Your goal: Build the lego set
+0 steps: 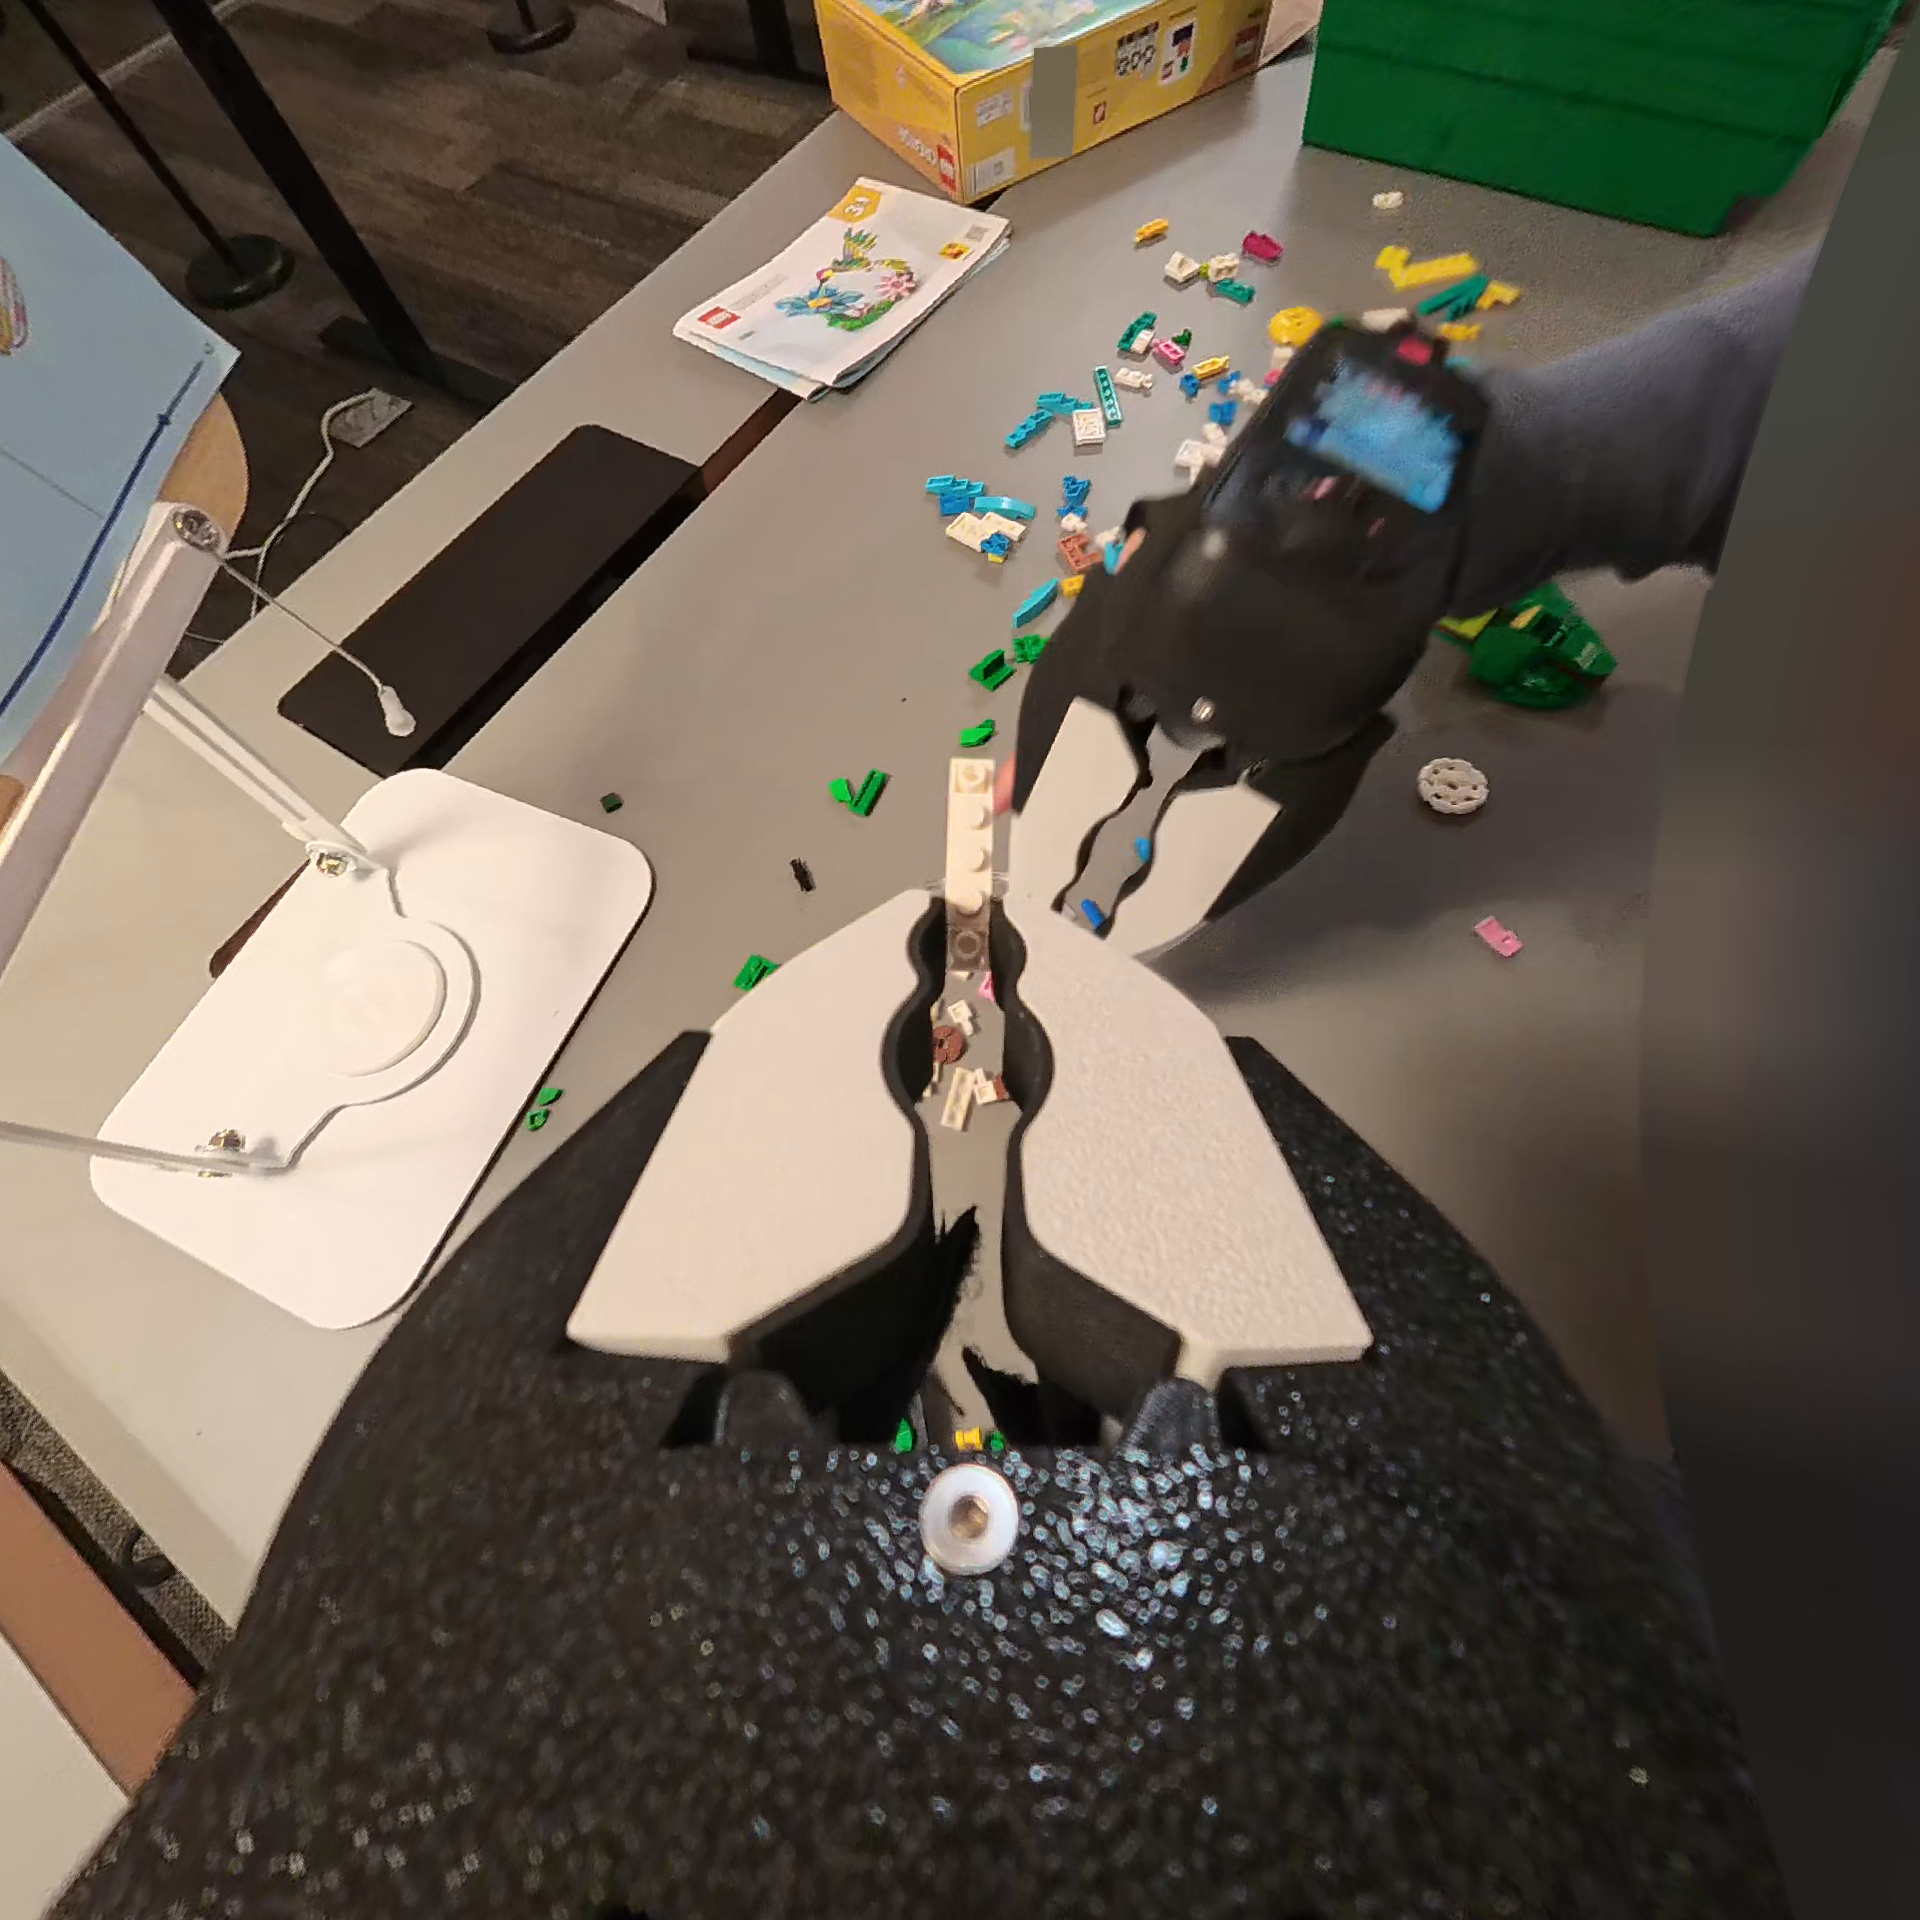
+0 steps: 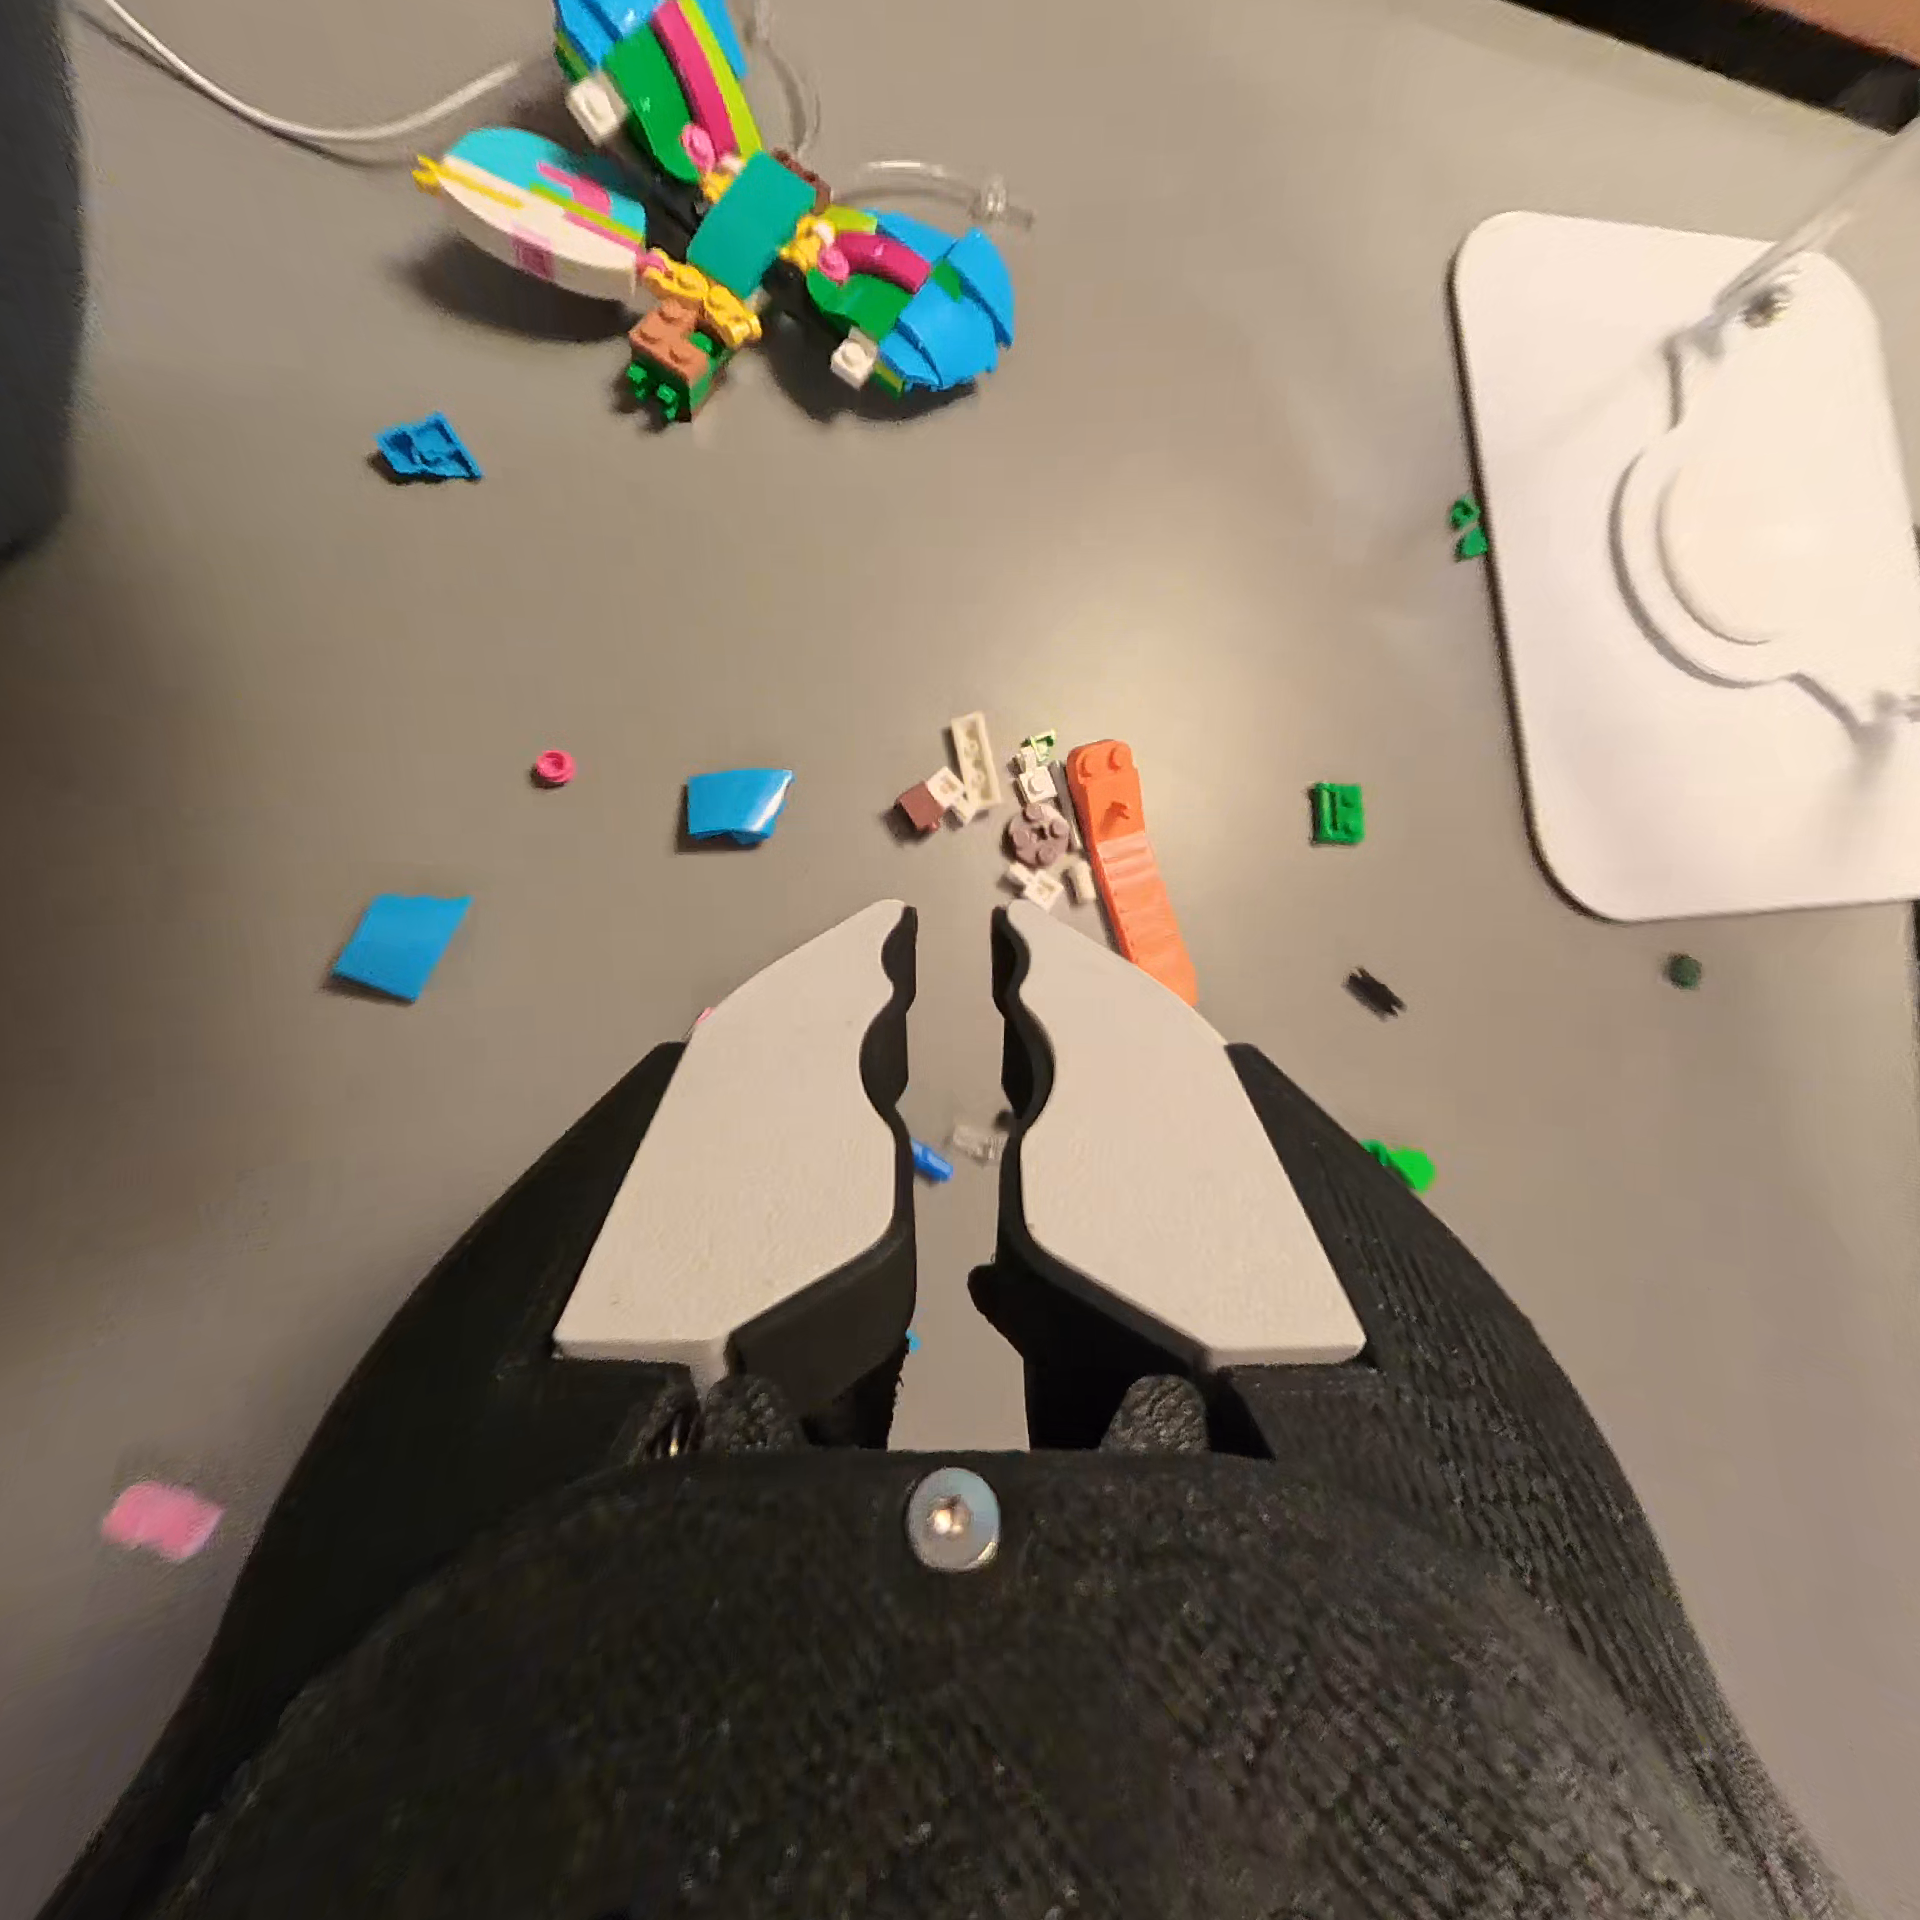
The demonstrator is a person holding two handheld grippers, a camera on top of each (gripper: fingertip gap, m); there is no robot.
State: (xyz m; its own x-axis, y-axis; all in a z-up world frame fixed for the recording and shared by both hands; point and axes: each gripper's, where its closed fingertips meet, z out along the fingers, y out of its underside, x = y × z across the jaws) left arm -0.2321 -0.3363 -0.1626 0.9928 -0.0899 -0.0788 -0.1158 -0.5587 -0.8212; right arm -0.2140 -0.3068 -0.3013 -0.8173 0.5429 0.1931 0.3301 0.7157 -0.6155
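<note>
My left gripper [image 1: 971, 920] is shut on a long white plate [image 1: 971, 821], which sticks out forward past the fingertips above the grey table. My right gripper [image 2: 954, 916] hangs low over the table with its jaws a narrow gap apart and nothing held. It also shows in the left wrist view [image 1: 1107, 920], just right of the white plate. A small blue piece [image 2: 930, 1164] lies on the table under its fingers. A built colourful bird model [image 2: 727, 239] lies at the far side in the right wrist view. A pile of small white and brown pieces [image 2: 997, 821] sits just ahead of the right fingertips.
An orange brick separator [image 2: 1127, 862] lies beside the pile. Blue wedge pieces [image 2: 738, 805] lie to the left. A white stand base [image 1: 364, 1039] is on the left. Loose bricks [image 1: 1143, 416], an instruction booklet [image 1: 842, 286], a yellow box [image 1: 1039, 83], a green bin [image 1: 1590, 94] and a green model [image 1: 1538, 649] lie farther off. Spacing between my two grippers at the tips: around 15 cm. The small blue piece [image 2: 930, 1164] lies some 7 cm from my right tips, 20 cm from my left tips. About 15 cm separates my right fingertips from the built colourful bird model [image 2: 727, 239].
</note>
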